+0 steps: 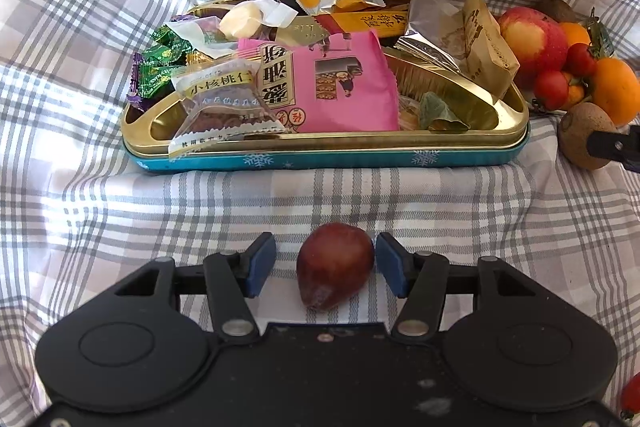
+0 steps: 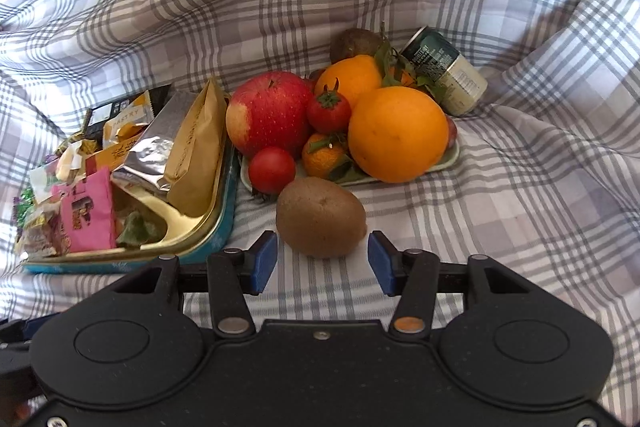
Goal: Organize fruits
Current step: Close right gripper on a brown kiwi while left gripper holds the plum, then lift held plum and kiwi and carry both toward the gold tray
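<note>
A small dark red, pear-shaped fruit (image 1: 334, 265) lies on the plaid cloth between the blue pads of my left gripper (image 1: 326, 263). There is a clear gap at the left pad and the right pad is very close to the fruit, so the gripper is open. A brown kiwi (image 2: 322, 223) rests on the cloth between the fingertips of my right gripper (image 2: 322, 261), which is open with a narrow gap on each side. Behind the kiwi, a small plate (image 2: 450, 155) holds a red apple (image 2: 268, 113), oranges (image 2: 398, 133), tomatoes (image 2: 328, 111) and a mandarin.
A teal and gold tin tray (image 1: 320, 157) full of wrapped snacks and sweets stands left of the fruit pile. A green and cream can (image 2: 446, 73) lies tipped behind the plate, next to another kiwi (image 2: 354, 43). Rumpled plaid cloth (image 2: 520, 187) rises all around.
</note>
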Available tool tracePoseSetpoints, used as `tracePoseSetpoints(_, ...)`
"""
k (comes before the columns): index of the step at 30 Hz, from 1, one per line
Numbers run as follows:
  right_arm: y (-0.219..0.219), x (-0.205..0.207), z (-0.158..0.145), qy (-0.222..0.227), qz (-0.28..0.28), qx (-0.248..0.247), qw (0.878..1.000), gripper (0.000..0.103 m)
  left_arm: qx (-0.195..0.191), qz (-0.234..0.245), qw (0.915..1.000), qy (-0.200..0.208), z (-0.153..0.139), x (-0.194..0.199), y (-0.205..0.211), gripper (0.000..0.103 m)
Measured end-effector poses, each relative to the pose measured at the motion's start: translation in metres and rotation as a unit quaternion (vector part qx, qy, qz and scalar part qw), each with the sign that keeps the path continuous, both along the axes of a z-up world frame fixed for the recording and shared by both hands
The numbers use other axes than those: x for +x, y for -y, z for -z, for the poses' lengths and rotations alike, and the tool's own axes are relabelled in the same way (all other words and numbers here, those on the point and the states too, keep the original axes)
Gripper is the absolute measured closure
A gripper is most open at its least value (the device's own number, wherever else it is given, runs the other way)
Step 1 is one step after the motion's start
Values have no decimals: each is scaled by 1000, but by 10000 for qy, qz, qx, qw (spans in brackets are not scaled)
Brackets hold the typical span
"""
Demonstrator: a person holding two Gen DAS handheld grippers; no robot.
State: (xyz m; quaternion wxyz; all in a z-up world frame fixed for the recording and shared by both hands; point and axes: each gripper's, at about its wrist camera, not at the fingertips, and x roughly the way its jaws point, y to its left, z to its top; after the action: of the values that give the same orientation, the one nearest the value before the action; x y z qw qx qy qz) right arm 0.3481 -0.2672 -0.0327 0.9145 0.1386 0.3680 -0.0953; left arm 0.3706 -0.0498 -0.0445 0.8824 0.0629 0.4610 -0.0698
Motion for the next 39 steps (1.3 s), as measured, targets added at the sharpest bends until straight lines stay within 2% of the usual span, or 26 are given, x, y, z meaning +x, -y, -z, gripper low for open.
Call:
tracePoseSetpoints(7,-2,19,6,0,59,-98,9999,41,-16,-23,10000,18,0,0,0,43)
tracePoseSetpoints(10,-5,26,9,-32,35,-296,9996,39,-14,-21,10000,38,0,-1,0,43)
tracePoseSetpoints(23,-6,40,22,-163,121,-421,9989,40,-29,-65,10000,53,0,-1,1,43)
tracePoseSetpoints(31,3,9,16,-274,130,154,9994,41,-34,-67,10000,66,0,-2,0,44)
tracePoseSetpoints(39,2,-48,0,-121,59,350,9993,41,-53,11,9999,160,1,-5,-1,43)
